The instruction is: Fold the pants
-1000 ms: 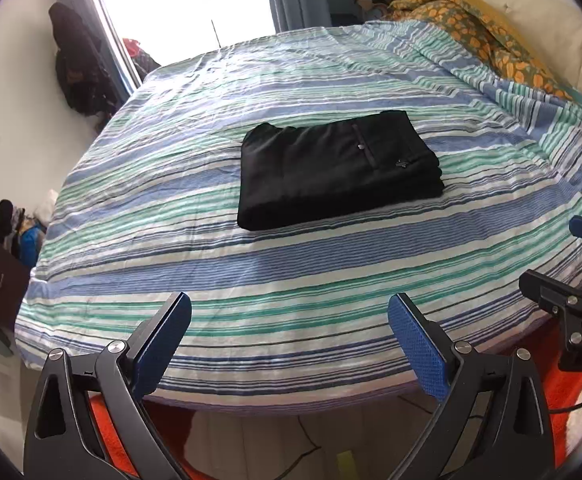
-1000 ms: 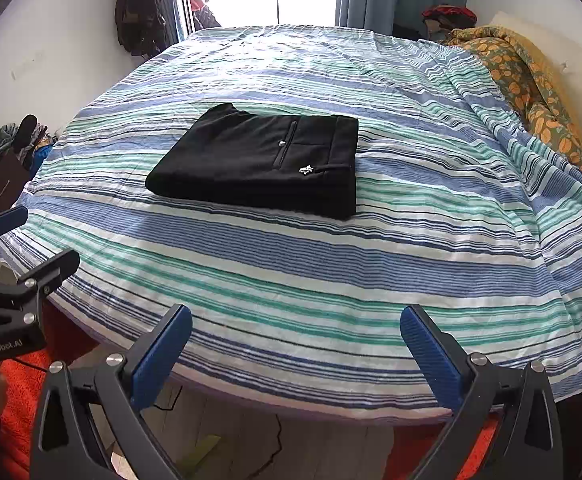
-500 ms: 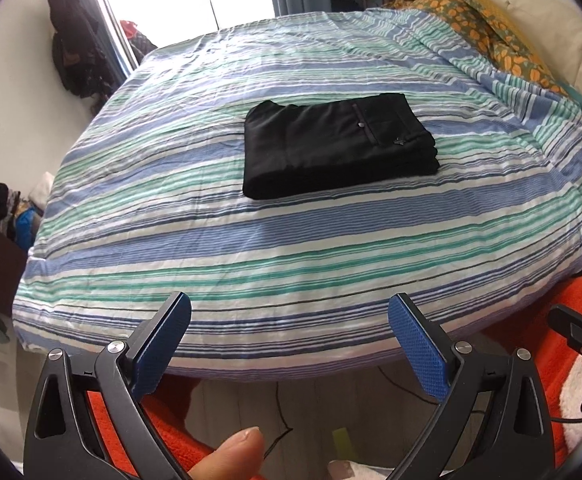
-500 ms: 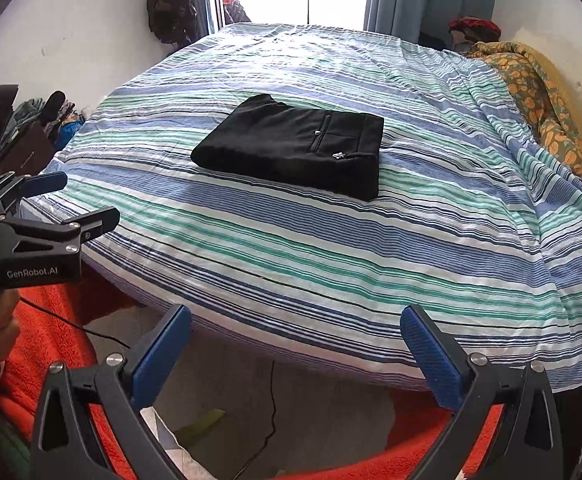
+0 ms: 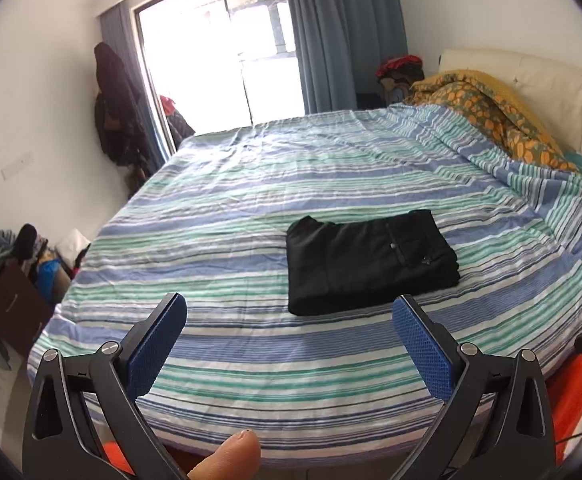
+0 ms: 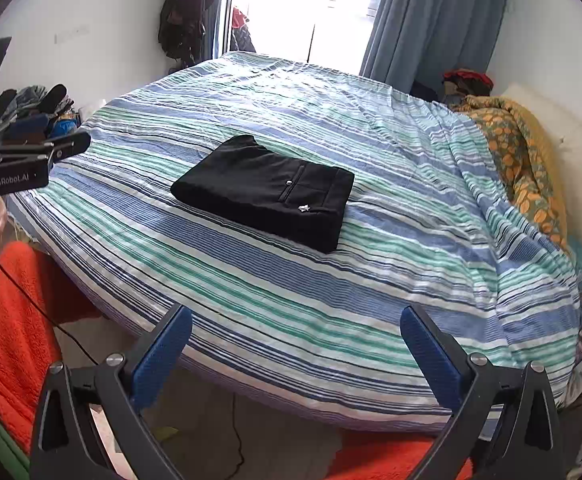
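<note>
Pants: the black pants (image 5: pixel 369 262) lay as a compact folded rectangle on the striped bedspread (image 5: pixel 251 200), in the half of the bed nearer the grippers and well short of its foot edge; a back pocket with a button and a small pale emblem faced up.
Fold state: the edges looked squared and the layers stacked evenly, so the folding appeared finished; I judged nothing remained but to leave the bundle alone.
Left gripper: the left gripper (image 5: pixel 289 346) hung off the foot of the bed, well apart from the pants, its blue pads spread wide with only bedspread showing between them; the jaws held nothing.
Right gripper: the right gripper (image 6: pixel 297 354) was likewise off the bed's foot edge, well apart from the pants, jaws splayed and empty.
Why held so: both tools pointed back at the pants from a distance, probably so the cloth stayed undisturbed and the result stayed in sight.
Thumb: a thumb tip (image 5: pixel 231 458) showed below the left gripper, likely the holder's grip on the handle.
Bedding: an orange-patterned quilt (image 5: pixel 487 108) was bunched beyond the pants at the head of the bed, clear of the working area.
Floor: an orange rug (image 6: pixel 15 320) lay below the bed's foot edge, under the grippers.
Risk: little; a careless brush could loosen the top layer.
</note>
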{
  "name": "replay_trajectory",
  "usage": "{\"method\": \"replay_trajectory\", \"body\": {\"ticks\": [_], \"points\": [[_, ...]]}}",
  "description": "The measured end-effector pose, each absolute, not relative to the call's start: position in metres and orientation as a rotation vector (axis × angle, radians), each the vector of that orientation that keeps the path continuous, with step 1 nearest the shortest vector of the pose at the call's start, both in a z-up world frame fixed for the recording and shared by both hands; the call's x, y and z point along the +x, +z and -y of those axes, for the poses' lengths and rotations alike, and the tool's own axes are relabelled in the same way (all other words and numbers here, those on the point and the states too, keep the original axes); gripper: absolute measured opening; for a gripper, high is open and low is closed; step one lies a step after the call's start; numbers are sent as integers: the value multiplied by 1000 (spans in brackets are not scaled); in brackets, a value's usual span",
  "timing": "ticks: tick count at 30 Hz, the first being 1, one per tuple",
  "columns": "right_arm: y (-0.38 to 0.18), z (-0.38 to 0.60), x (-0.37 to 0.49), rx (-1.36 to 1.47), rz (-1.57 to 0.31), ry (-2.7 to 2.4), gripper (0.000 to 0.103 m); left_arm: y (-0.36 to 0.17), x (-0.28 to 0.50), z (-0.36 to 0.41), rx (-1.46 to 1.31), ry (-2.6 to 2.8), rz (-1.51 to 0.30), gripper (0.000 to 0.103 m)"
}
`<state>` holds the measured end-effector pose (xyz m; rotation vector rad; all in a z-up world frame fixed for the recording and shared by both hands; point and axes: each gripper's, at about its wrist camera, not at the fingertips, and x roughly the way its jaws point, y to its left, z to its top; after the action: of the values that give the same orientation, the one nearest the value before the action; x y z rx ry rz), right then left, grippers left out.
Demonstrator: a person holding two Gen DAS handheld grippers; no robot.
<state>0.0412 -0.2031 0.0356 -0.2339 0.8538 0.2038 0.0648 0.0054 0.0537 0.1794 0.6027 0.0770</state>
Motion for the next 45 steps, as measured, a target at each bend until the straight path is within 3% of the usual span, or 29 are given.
{"method": "replay_trajectory", "body": {"ticks": [4,9,18,45], "points": [[47,206,44,-224,-841,247,103,58,55,0,166,30,-626,103],[43,193,42,-275,-873,214,103,41,54,21,176,33,-821,103],[33,182,37,-148,-877,143,103,24,42,36,156,-32,-930,103],[22,184,40,-101,-947,140,103,19,46,24,118,23,-935,103]]}}
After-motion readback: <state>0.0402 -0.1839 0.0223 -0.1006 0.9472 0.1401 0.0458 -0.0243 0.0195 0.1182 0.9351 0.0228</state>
